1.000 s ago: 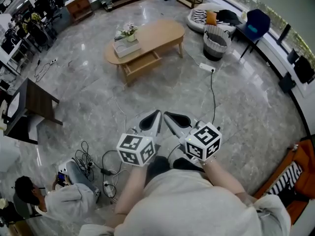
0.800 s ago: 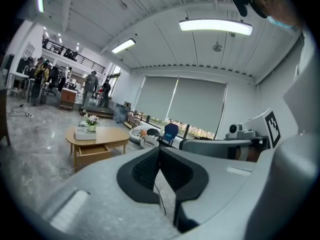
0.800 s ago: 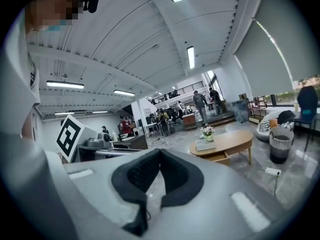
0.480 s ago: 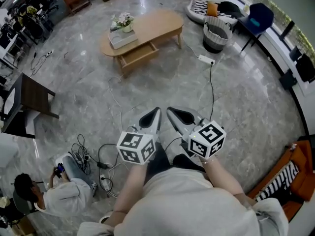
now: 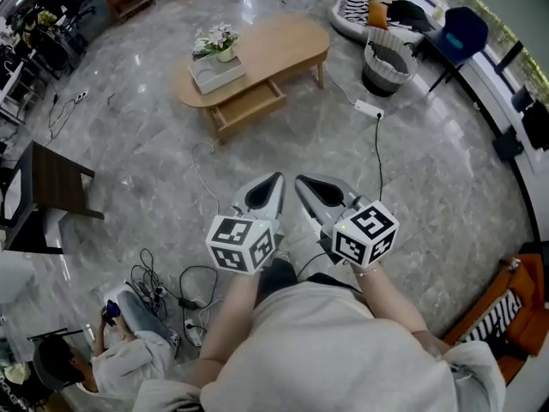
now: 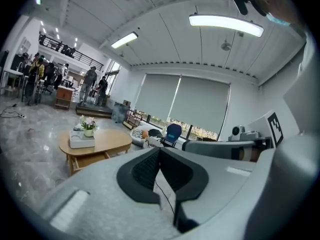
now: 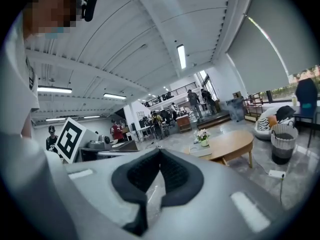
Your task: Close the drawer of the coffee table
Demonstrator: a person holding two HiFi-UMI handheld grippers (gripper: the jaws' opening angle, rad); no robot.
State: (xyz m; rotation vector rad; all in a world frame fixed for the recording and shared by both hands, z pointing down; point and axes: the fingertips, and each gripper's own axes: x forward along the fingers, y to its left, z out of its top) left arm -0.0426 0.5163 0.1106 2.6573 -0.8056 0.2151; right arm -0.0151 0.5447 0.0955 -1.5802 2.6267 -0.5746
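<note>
The oval wooden coffee table (image 5: 274, 45) stands well ahead of me on the grey marble floor. Its drawer (image 5: 249, 103) is pulled out toward me under the top. A white box with a flower pot (image 5: 216, 65) sits on the table's left end. Both grippers hover side by side above the floor, far short of the table. My left gripper (image 5: 275, 179) is shut with nothing in it, and so is my right gripper (image 5: 301, 182). In the left gripper view the table (image 6: 102, 140) and the drawer (image 6: 92, 160) lie left of the shut left gripper (image 6: 160, 150). The right gripper (image 7: 160, 151) has the table (image 7: 232, 143) to its right.
A white power strip (image 5: 369, 108) and its cable run across the floor right of the table. A striped basket (image 5: 383, 65) and a blue chair (image 5: 463, 31) stand at the back right. A dark side table (image 5: 51, 183) is on the left. A seated person (image 5: 111, 354) and tangled cables (image 5: 171, 286) are at lower left.
The coffee table looks a little larger and nearer in the head view. Both grippers keep the same shut pose in front of me.
</note>
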